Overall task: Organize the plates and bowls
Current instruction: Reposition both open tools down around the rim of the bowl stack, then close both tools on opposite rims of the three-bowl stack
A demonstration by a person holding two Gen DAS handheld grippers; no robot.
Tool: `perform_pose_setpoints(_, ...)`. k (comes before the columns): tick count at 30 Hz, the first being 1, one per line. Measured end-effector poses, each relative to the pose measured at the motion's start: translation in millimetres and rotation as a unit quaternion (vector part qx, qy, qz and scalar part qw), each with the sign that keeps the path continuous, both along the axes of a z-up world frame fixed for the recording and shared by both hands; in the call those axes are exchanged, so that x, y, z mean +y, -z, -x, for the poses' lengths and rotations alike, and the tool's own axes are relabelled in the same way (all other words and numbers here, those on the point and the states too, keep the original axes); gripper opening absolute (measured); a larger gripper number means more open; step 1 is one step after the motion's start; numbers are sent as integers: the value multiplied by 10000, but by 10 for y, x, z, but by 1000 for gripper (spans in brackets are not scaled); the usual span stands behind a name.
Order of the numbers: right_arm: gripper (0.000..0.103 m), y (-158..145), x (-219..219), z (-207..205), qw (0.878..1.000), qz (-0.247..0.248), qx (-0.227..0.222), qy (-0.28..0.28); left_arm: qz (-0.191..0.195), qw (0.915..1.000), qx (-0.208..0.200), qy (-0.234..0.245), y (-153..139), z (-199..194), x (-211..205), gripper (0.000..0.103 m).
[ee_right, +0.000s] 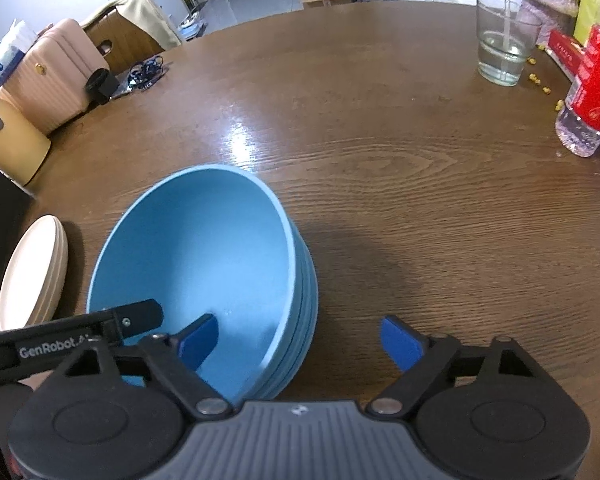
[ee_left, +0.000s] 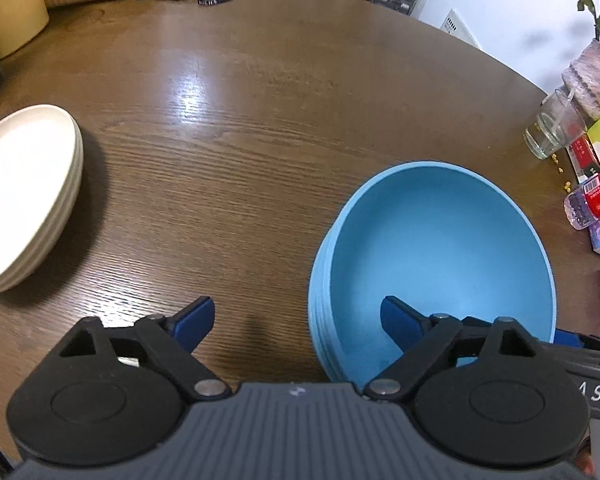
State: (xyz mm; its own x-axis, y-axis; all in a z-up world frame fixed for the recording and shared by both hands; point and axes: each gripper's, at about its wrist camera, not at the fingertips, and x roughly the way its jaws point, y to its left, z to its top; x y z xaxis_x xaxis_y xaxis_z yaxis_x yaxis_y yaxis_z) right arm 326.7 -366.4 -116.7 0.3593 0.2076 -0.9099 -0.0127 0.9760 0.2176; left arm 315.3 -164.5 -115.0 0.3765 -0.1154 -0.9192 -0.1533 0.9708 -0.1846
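On the table (ee_left: 260, 100), blue bowls (ee_left: 440, 260) are sitting nested, cream plates (ee_left: 24, 192) stacked well apart. Both grippers, left (ee_left: 296, 320) and right (ee_right: 300, 340), are hovering open and empty, each straddling the bowl stack's near rim, likely so like stays with like.

The middle of the desk (ee_left: 228, 128) is bare wood, wide enough to pass. On the left the cream plates (ee_left: 24, 196) stand in the way, near right the blue bowls (ee_left: 440, 264), far right a glass (ee_right: 504, 40) and a bottle (ee_right: 588, 104).
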Motion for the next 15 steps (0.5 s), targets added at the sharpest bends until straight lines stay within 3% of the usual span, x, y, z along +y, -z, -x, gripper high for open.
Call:
perform_pose_setpoints(2,84,41,1,-31,10000,-56,54,-10,58,10000,60,-16,41,-44,-2,87)
perform_pose_setpoints(10,54,221,-50,-105,9988,-354,336,105,195,9993,325,-50,211,-159,-21,76)
perform_pose_setpoints(15,50,310,-108,-122,9972,-610,396,162,316,9989,359,-2,266,-218,-31,76)
